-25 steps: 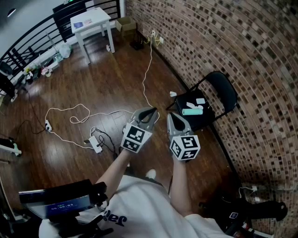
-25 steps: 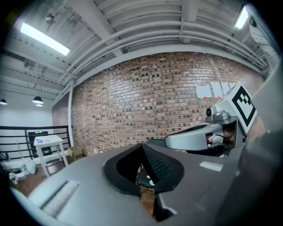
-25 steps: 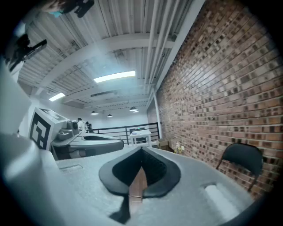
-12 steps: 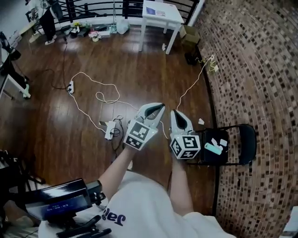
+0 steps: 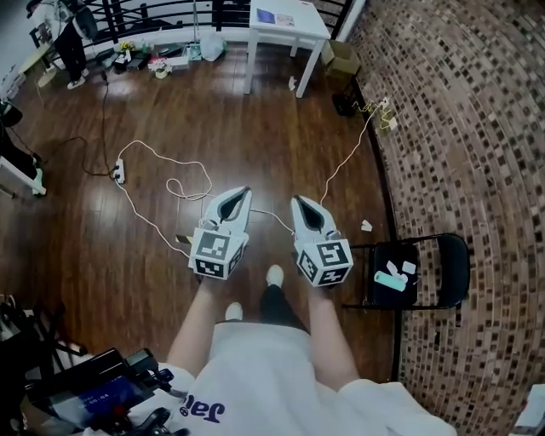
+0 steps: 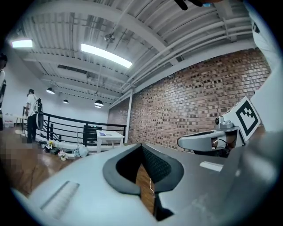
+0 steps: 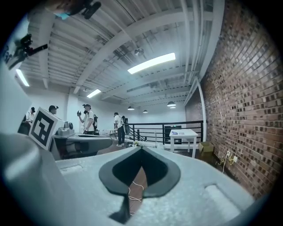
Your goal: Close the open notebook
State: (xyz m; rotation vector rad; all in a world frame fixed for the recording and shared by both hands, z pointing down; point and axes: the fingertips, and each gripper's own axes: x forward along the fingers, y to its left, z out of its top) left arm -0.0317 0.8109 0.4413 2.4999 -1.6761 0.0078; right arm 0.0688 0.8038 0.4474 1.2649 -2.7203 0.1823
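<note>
No notebook shows for sure. A flat blue and white thing (image 5: 266, 15) lies on a small white table (image 5: 285, 25) far ahead, too small to name. I hold both grippers level at waist height over the wooden floor, side by side and pointing toward that table. My left gripper (image 5: 245, 191) (image 6: 142, 145) is shut, its jaw tips together with nothing between them. My right gripper (image 5: 297, 201) (image 7: 141, 149) is shut too and holds nothing. Each sees the other beside it.
A black folding chair (image 5: 438, 271) with a teal thing (image 5: 390, 281) on its seat stands by the brick wall (image 5: 460, 128) at right. A white cable (image 5: 162, 183) and a power strip (image 5: 117, 173) lie on the floor. A cardboard box (image 5: 341, 58), a railing and several people are farther off.
The view has swung round: the chair has slid to the right edge and the white table now lies straight ahead. Both grippers moved with the turn and now sit a little further apart.
</note>
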